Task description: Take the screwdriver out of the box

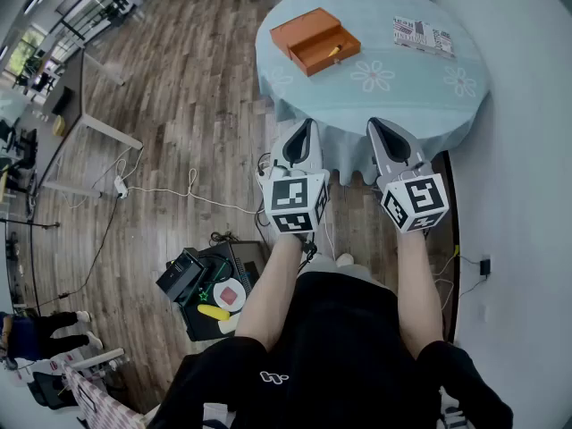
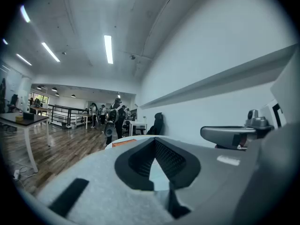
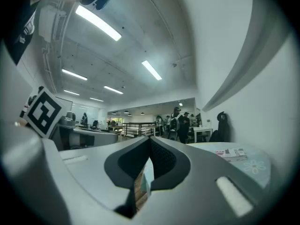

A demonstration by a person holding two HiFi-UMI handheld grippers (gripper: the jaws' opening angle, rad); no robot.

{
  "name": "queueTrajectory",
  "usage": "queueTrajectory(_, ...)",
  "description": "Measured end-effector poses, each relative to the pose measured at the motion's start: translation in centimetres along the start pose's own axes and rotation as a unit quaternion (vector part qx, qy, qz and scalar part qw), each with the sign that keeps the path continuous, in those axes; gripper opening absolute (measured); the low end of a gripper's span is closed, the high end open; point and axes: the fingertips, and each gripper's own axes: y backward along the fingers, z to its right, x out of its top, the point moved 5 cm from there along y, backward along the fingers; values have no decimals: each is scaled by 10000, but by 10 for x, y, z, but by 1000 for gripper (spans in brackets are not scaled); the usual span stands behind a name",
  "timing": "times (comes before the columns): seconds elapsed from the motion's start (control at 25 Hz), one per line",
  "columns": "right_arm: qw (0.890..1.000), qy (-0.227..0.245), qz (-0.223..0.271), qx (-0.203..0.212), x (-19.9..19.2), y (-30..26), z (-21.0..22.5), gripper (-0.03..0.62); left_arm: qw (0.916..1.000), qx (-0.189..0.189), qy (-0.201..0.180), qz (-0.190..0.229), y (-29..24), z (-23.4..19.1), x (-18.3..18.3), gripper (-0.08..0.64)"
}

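An open orange box (image 1: 315,38) lies on the far left part of a round table (image 1: 402,96) with a light blue cloth. Inside its tray shows a yellow piece (image 1: 333,51), apparently the screwdriver's handle. My left gripper (image 1: 308,125) and right gripper (image 1: 376,123) are held level, side by side, just short of the table's near edge and well back from the box. Each has its jaws shut with nothing between them. In the left gripper view the box (image 2: 124,143) peeks over the left gripper (image 2: 153,140). The right gripper (image 3: 150,138) points past the table (image 3: 248,165).
A printed booklet (image 1: 424,36) lies on the table's far right, also in the right gripper view as the booklet (image 3: 228,152). On the wooden floor by my left leg stands a black case with tools (image 1: 210,291); white cables (image 1: 179,193) trail across it. People stand far back in the room (image 2: 115,118).
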Motion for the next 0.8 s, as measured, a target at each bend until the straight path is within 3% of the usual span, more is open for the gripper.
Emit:
queueTrajectory(0.48,9955,-752,141,-565,-11,21,34,5,9999,30,87,-46,5,1,2,3)
queueTrajectory(0.64,9949,-853,199,-497,-7,7,37,3,9999,81,61,2,3,-8,9,3)
queueTrajectory(0.8,9961,-861,114,-180,-14,-27,25,3,9998,190,99,-20,-8,-30,5,3)
